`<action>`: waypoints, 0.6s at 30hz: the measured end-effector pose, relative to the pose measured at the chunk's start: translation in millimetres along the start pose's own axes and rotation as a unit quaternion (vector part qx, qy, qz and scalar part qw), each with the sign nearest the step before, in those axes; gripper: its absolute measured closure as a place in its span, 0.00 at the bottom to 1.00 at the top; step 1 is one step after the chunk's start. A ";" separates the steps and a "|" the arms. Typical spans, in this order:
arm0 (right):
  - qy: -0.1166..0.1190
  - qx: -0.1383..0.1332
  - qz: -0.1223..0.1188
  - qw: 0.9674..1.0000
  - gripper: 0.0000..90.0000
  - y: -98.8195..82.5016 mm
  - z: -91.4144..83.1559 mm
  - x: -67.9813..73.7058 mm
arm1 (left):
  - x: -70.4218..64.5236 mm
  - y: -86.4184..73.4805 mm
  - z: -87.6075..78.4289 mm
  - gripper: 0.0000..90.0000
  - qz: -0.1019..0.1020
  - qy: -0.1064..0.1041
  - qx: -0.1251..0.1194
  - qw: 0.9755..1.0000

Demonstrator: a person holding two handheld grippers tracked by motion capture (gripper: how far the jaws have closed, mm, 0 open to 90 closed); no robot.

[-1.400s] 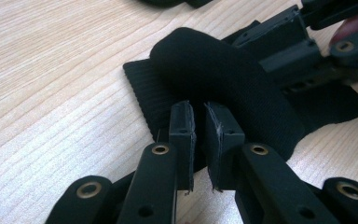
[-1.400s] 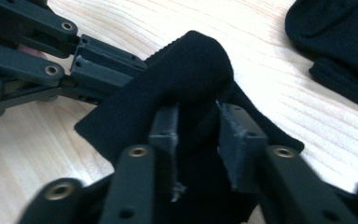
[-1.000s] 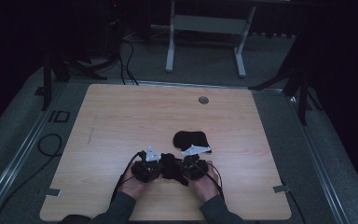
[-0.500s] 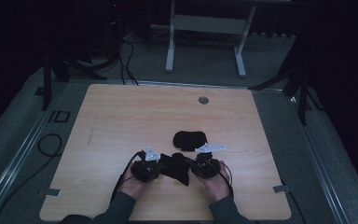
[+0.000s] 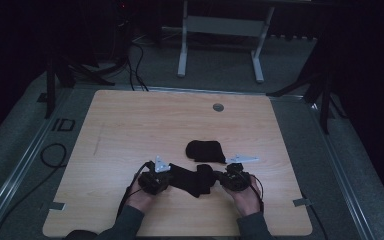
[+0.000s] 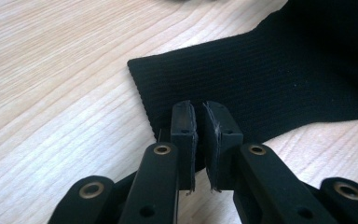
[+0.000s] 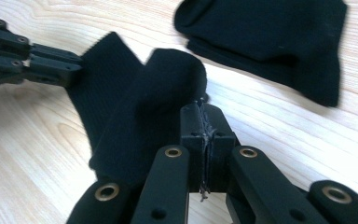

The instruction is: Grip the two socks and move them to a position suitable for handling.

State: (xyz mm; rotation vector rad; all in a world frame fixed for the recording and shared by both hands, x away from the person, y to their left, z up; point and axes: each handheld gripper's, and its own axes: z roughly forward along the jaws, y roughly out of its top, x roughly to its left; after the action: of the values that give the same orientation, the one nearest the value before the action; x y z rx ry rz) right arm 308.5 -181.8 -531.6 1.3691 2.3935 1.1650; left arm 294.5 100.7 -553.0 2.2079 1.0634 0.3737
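Sock [image 5: 190, 178] lay stretched flat on the bench [image 5: 130, 130] between both claws, each pinched tight on one end. Just past the right claw [image 7: 207, 116], another sock [image 7: 270, 42] waited, maybe already folded.

In the left gripper view the black sock [image 6: 279, 79] runs off the top and right edges, so its far end is cut off. In the right gripper view the folded sock [image 7: 270, 42] is clipped by the top edge. In the high view the person's sleeves [image 5: 125, 225] leave the bottom edge.
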 end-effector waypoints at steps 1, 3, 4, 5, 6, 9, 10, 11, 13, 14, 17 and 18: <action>-0.002 0.001 0.004 1.000 0.98 -0.6 -1.5 -2.8 | 0.7 -0.1 -0.3 0.92 -0.001 0.001 0.000 1.000; -0.003 0.003 0.008 1.000 0.98 -1.5 -3.0 -7.3 | 2.3 -0.3 -0.9 0.92 0.000 0.003 0.002 1.000; -0.004 0.006 0.012 1.000 0.98 -2.2 -4.2 -10.4 | 2.7 -0.4 -1.1 0.92 -0.002 0.004 0.002 1.000; -0.005 0.009 0.014 1.000 0.98 -2.9 -5.3 -13.2 | 3.4 -0.5 -1.5 0.92 -0.003 0.006 0.003 1.000; -0.008 0.012 0.017 1.000 0.98 -3.8 -6.5 -15.9 | 3.9 -0.8 -1.6 0.92 -0.004 0.009 0.002 1.000; -0.018 0.026 0.018 0.999 0.98 -7.4 -10.3 -24.7 | 6.1 -1.0 -2.6 0.92 -0.003 0.016 0.003 1.000; -0.024 0.030 0.020 0.999 0.98 -8.4 -11.8 -27.3 | 6.7 -1.1 -2.9 0.92 -0.004 0.017 0.002 1.000; -0.026 0.033 0.021 0.999 0.98 -9.2 -13.3 -29.8 | 7.3 -1.1 -3.2 0.91 -0.004 0.019 0.002 1.000; -0.029 0.038 0.022 0.999 0.98 -10.2 -16.4 -34.2 | 8.6 -1.2 -3.6 0.91 -0.003 0.025 0.003 1.000; -0.029 0.041 0.022 0.999 0.98 -10.6 -17.5 -35.8 | 9.2 -1.3 -3.8 0.91 -0.003 0.028 0.004 1.000; -0.029 0.057 0.019 0.998 0.98 -12.5 -17.6 -38.3 | 11.6 -1.6 -4.0 0.91 -0.006 0.035 0.003 0.999; -0.028 0.061 0.018 0.998 0.98 -13.5 -16.3 -37.8 | 12.6 -1.6 -4.2 0.91 -0.005 0.039 0.003 0.999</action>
State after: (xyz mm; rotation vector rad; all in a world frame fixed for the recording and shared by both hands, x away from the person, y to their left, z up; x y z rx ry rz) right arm 313.4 -224.2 -538.6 1.4675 2.4474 0.9895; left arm 299.4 113.1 -551.3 2.2085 1.1184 0.4552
